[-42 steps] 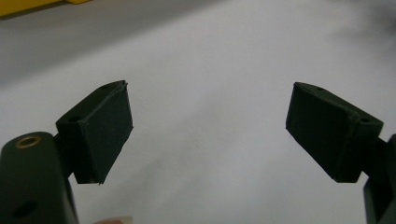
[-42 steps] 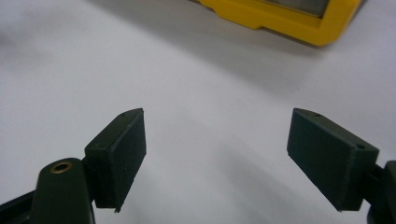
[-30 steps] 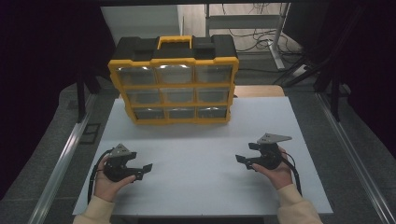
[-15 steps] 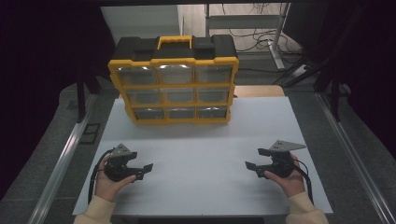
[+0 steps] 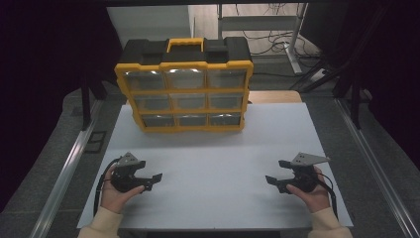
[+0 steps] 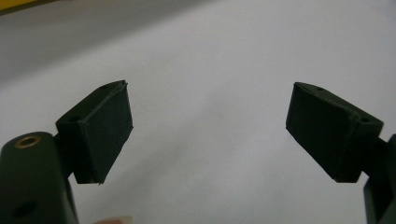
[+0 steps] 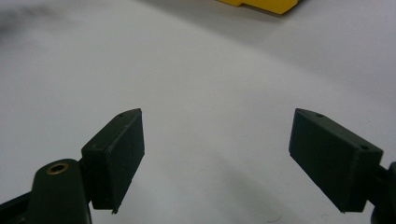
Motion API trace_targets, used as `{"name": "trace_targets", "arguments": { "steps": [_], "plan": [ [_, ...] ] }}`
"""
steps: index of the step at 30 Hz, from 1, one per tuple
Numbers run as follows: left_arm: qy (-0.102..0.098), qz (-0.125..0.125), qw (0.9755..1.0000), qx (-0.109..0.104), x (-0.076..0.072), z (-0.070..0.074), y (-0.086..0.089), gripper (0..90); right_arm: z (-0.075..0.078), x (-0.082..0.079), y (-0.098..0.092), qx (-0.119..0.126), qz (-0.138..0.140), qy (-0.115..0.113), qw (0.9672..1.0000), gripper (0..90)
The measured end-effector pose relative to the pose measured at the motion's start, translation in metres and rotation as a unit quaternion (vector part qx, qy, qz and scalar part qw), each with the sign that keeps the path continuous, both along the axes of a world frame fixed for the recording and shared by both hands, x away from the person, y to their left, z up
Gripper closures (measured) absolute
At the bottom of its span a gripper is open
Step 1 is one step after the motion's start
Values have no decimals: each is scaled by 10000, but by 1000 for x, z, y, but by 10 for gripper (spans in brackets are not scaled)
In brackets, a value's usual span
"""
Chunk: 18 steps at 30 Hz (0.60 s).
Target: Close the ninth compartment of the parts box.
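Resting wide-jawed and empty near the table's point(image 5: 213, 148) front edge, both grippers, left point(image 5: 151, 179) and right point(image 5: 274, 180), are facing the organizer case point(image 5: 184, 94) standing well ahead, centred between them.

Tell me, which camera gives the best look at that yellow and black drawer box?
The high view: the drawer box stands whole at the table's far edge, with nine clear drawers and its handle. The left gripper view catches a yellow sliver, the right gripper view one yellow corner.
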<state>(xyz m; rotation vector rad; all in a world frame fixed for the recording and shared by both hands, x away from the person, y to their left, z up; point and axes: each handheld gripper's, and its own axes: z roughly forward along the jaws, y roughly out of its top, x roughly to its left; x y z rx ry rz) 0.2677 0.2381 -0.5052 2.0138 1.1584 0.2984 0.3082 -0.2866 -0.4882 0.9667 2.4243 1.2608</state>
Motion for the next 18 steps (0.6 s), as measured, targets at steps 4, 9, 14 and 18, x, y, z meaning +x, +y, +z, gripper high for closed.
{"name": "trace_targets", "arguments": {
  "steps": [4,9,14,18],
  "plan": [
    [6,-5,10000,7,0,-1,-1,145,1,1,-2,29,-52,-10,10000,190],
    [13,-20,10000,33,0,-1,-1,145,1,1,-2,43,-94,-15,9999,190],
    [4,-19,10000,25,0,-1,-1,144,1,2,-3,21,-106,-16,9999,189],
    [11,-29,10000,31,0,-1,-2,145,2,2,-3,37,-103,-24,9999,188]
  ]
}}
